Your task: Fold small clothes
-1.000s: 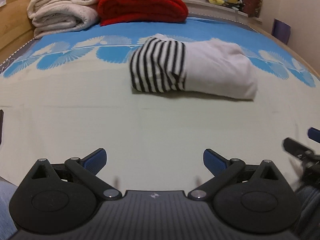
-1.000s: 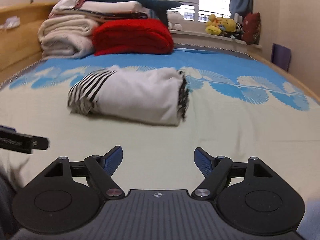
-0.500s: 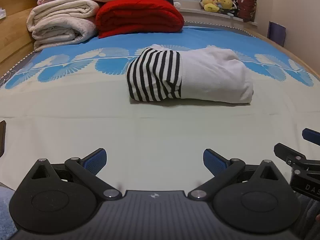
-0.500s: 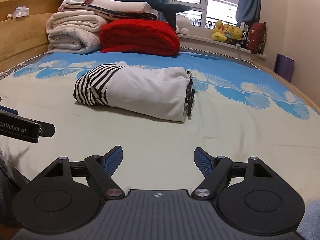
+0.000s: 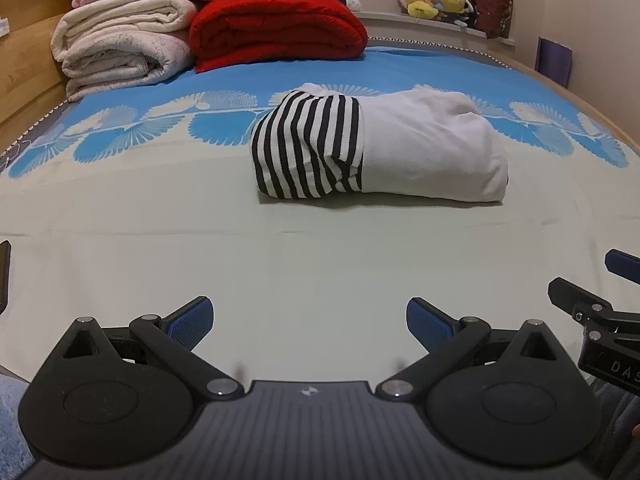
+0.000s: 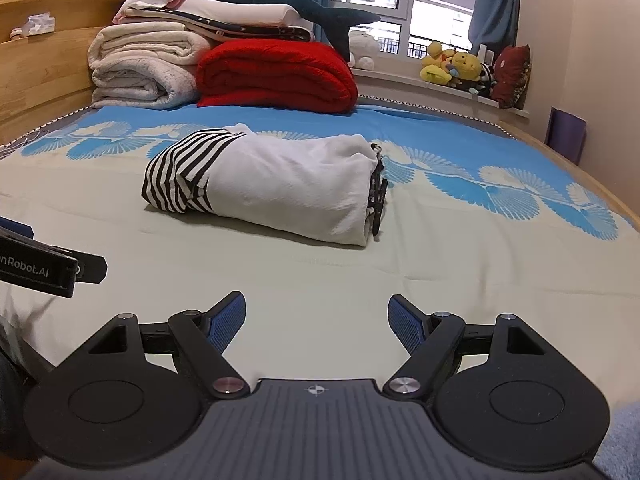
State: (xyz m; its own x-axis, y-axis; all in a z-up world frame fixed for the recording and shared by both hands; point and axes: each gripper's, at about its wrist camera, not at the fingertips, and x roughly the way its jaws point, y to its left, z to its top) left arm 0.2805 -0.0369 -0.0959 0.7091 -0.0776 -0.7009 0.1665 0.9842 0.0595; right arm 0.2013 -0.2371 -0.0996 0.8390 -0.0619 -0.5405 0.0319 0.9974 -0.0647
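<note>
A small white garment with black-and-white striped sleeves (image 5: pixel 380 148) (image 6: pixel 276 184) lies folded into a compact bundle in the middle of the bed. My left gripper (image 5: pixel 308 322) hovers over the pale sheet well short of the bundle, its blue pads wide apart and nothing between them. My right gripper (image 6: pixel 316 322) is likewise open and empty, on the near side of the bundle. Each gripper's black body shows at the edge of the other's view, the right one (image 5: pixel 600 328) and the left one (image 6: pixel 40 264).
Folded cream blankets (image 6: pixel 140 68) and a red blanket (image 6: pixel 276 76) are stacked at the far left of the bed, against a wooden headboard (image 6: pixel 44 76). Plush toys (image 6: pixel 460 66) sit on the windowsill. A purple item (image 6: pixel 566 138) leans by the right wall.
Both views have tilted up slightly, so the bundle sits lower in the frames and more of the window and blankets shows. The garment has not moved, and both grippers stay open.
</note>
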